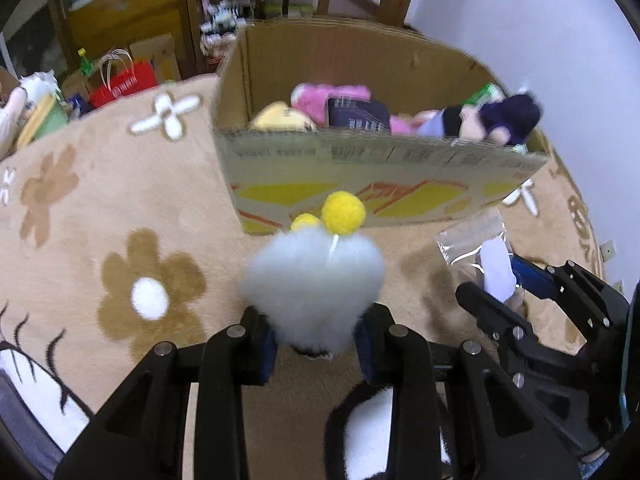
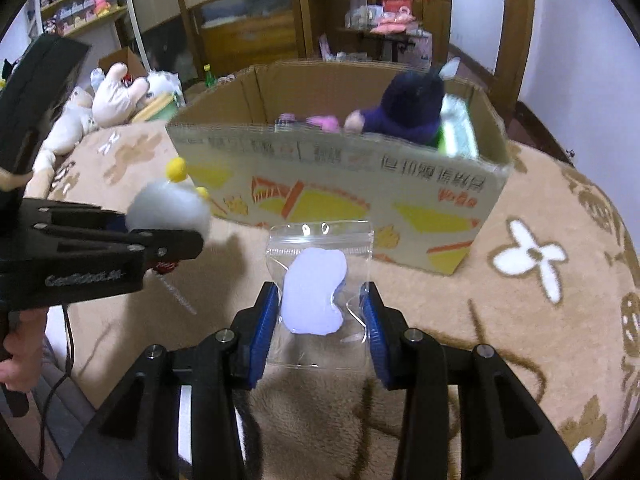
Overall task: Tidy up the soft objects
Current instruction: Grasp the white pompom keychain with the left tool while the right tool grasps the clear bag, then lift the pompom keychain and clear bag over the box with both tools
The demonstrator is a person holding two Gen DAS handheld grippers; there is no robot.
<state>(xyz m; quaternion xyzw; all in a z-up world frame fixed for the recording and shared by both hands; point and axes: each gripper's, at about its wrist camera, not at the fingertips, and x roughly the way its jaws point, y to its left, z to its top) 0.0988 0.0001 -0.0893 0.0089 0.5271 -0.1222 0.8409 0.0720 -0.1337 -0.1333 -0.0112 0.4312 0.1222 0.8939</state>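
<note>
- Your left hand-held gripper (image 1: 316, 340) is clamped on the white fluffy toy (image 1: 312, 288), held above the blanket (image 1: 120, 208) before the cardboard box (image 1: 380, 184).
- Your right hand-held gripper (image 2: 322, 320) grips the clear zip bag (image 2: 320, 280) between its pads, box just ahead.

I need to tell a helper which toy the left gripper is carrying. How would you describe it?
Find the open cardboard box on the beige flowered rug. Just before its printed front, the left gripper clamps a white fluffy ball. Unlike the boxed plush, it sprouts two yellow pom-poms.
</note>
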